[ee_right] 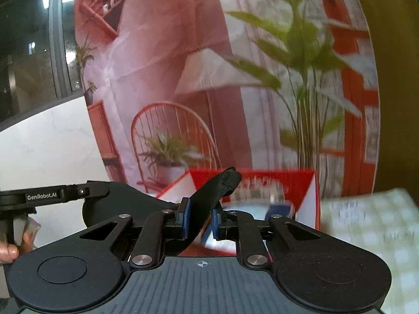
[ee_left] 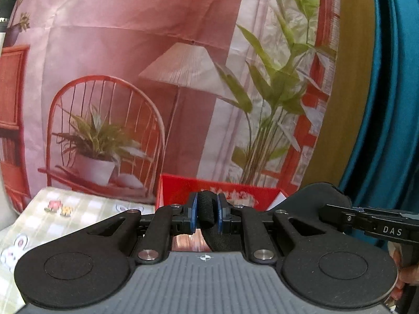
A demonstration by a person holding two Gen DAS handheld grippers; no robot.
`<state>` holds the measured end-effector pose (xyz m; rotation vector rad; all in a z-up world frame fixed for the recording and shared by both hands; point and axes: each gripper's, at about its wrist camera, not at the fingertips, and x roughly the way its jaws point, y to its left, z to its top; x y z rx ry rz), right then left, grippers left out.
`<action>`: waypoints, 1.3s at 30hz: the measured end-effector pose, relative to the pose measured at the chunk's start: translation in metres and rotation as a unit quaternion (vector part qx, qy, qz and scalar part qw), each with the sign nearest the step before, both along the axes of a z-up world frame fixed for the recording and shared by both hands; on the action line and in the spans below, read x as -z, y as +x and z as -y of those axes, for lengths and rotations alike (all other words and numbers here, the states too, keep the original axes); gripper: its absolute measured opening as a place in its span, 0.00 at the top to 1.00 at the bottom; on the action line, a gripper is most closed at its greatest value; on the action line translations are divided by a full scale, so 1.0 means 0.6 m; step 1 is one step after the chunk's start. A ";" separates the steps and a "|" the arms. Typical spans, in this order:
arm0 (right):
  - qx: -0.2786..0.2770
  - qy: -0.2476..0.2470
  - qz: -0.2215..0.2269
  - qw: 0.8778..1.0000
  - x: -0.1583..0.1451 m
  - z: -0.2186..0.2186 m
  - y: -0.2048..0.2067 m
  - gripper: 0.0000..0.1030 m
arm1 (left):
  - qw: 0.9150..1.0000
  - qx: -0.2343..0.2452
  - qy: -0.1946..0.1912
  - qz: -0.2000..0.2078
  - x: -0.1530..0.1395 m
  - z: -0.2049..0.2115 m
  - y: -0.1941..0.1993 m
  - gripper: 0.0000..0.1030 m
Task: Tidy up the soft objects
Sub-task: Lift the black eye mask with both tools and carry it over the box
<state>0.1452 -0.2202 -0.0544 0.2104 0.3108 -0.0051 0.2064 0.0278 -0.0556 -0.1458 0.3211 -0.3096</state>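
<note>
Strap (ee_left: 207, 210) of black webbing sits pinched between the blue pads (ee_left: 194, 212) of the left gripper (ee_left: 206, 213), fingers drawn together on it, and trails down toward the camera. In the right view the right gripper (ee_right: 200, 219) is likewise clamped on black webbing (ee_right: 209, 204), which here runs up on a slant to a looped end above the fingers; whether it is the same strap, neither view tells.

Behind both grippers stands a red box (ee_left: 180, 191). Only the right view looks down into it, showing a pale interior with something blurred inside. Checked cloth (ee_left: 65, 217) lies just left of the box in the left view and to its right in the right view, smeared there. A printed backdrop (ee_left: 157, 65) of chair, lamp and plants fills both.

Only the left view shows teal fabric (ee_left: 392, 91) at its right edge; only the right view shows a dark window (ee_right: 31, 52) and white wall. Each view catches the other gripper's body at its edge, with fingertips of a hand (ee_right: 7, 252).
</note>
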 end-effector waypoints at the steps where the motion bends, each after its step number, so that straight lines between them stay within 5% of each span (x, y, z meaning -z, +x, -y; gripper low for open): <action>1: 0.001 -0.005 0.002 1.000 -0.005 0.001 0.008 0.85 | 1.000 -0.001 0.001 -0.001 -0.004 0.000 0.011 0.85; 20: 0.038 -0.018 -0.072 0.996 0.035 0.073 0.201 0.86 | 0.997 -0.007 0.048 -0.060 0.014 0.033 0.219 0.85; 36: 0.059 -0.031 -0.151 0.986 0.079 0.107 0.256 0.84 | 0.992 0.002 0.089 -0.085 0.061 0.055 0.274 0.81; 39: 0.061 -0.044 -0.160 0.984 0.084 0.105 0.256 0.82 | 0.992 0.001 0.090 -0.084 0.057 0.055 0.272 0.61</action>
